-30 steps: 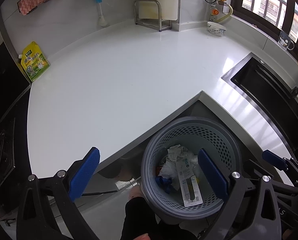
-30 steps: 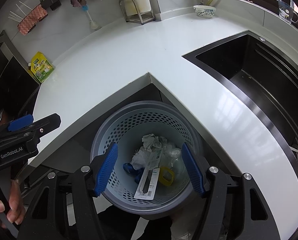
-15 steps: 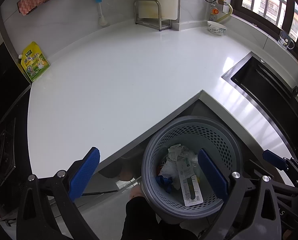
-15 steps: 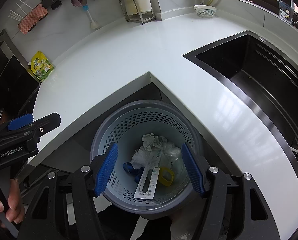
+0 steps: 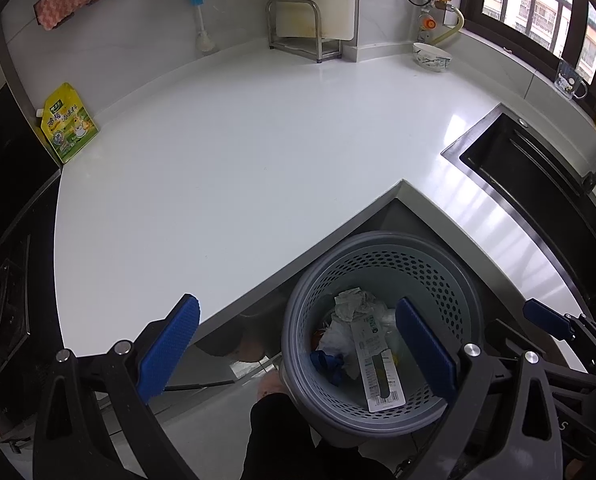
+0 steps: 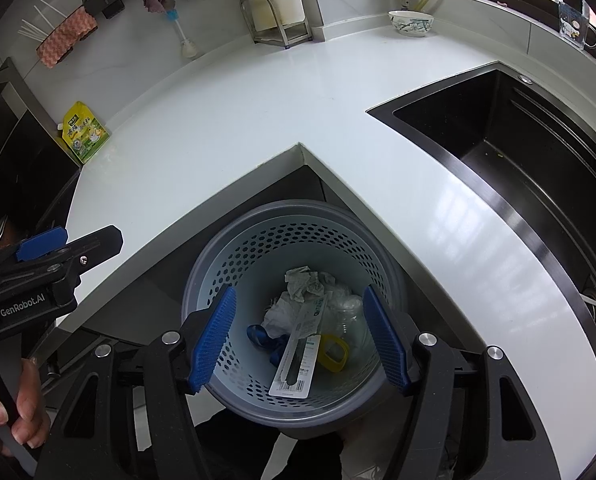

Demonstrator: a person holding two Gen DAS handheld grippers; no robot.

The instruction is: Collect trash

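A grey perforated trash basket (image 5: 450,272) (image 6: 298,216) stands on the floor in the inner corner of the white counter. Inside lie crumpled paper (image 5: 354,302) (image 6: 304,282), a long white package (image 5: 378,364) (image 6: 298,356), a blue scrap (image 5: 328,362) (image 6: 260,334) and a yellow ring (image 6: 332,354). My right gripper (image 6: 300,338) hangs open over the basket's mouth with nothing between its blue pads. My left gripper (image 5: 298,350) is open too and empty, its right pad over the basket, its left pad over the counter edge.
The white L-shaped counter (image 5: 238,160) carries a yellow-green pouch (image 5: 68,128) at far left, a metal rack (image 5: 298,36) and a bowl (image 5: 432,56) at the back. A black sink (image 6: 518,140) is sunk in on the right. A hand (image 6: 18,416) grips the left tool.
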